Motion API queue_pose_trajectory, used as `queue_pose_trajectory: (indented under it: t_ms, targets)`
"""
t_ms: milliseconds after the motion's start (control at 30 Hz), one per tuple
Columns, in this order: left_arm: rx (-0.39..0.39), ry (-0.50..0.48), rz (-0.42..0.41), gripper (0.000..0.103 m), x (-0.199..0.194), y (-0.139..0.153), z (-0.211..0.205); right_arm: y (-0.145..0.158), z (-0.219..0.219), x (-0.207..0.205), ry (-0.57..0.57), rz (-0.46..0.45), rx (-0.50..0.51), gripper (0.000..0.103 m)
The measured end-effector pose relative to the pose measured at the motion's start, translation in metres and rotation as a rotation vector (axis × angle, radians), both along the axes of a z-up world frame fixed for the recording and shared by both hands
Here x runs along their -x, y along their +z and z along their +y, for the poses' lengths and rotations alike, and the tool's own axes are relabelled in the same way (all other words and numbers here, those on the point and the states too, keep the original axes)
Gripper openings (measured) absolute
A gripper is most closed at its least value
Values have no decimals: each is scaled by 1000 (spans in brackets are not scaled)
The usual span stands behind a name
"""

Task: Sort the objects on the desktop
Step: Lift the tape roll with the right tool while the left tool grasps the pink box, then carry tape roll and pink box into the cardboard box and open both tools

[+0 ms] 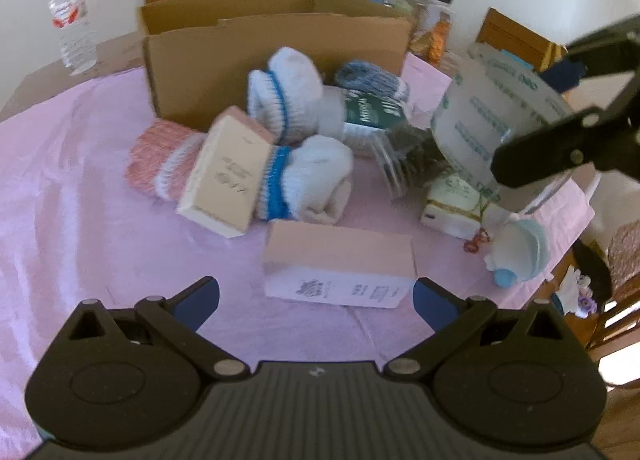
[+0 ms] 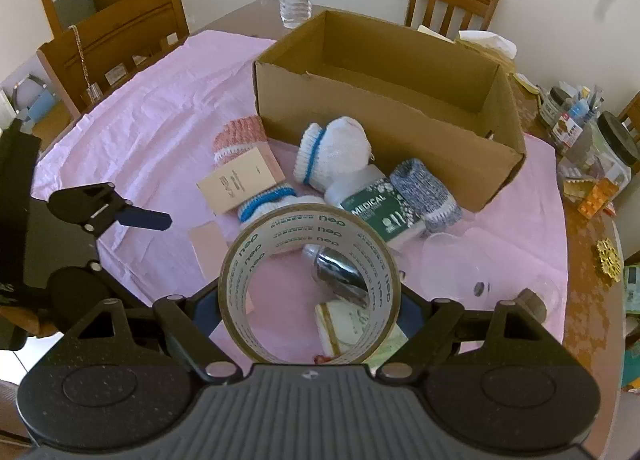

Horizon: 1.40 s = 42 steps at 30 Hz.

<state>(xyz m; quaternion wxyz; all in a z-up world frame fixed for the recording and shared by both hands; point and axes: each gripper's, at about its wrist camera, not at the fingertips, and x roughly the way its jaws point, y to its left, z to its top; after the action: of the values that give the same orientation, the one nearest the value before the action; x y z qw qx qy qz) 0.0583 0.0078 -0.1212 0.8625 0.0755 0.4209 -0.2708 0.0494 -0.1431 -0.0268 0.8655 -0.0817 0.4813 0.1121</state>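
the right hand-held gripper (image 2: 310, 310) clamps a clear tape roll (image 2: 310, 284) printed green; the left hand-held gripper (image 1: 316, 296) gapes empty above a pink box (image 1: 340, 256).

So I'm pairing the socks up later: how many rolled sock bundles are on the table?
4. A pink one left of the cardboard box, a white blue-banded one against its front, another under the tilted pink carton, a blue-grey one right. More may be hidden.

Socks (image 2: 332, 154) before cardboard box (image 2: 400, 132)
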Motion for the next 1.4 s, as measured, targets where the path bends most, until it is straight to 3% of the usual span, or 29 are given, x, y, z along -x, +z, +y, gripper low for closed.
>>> queue_pose_trajectory:
  t_ms: [300, 400, 467, 600, 833, 1400]
  targets:
    - [-76, -59, -59, 101, 3, -1, -21, -1, -10, 1, -7, -1, 3, 87]
    - [-81, -65, -59, 93, 1, -1, -22, -1, -10, 0, -2, -4, 3, 87]
    - [-77, -63, -39, 80, -1, -1, -21, -1, -11, -1, 2, -7, 3, 87]
    - [-53, -51, -15, 80, -5, 2, -19, 0, -13, -4, 13, -9, -3, 87]
    - [-29, -48, -25, 80, -10, 32, -20, 1, -21, -12, 54, -20, -16, 87]
    - [-58, 107, -65, 80, -46, 108, -38, 29, -66, -40, 175, -108, -78, 87]
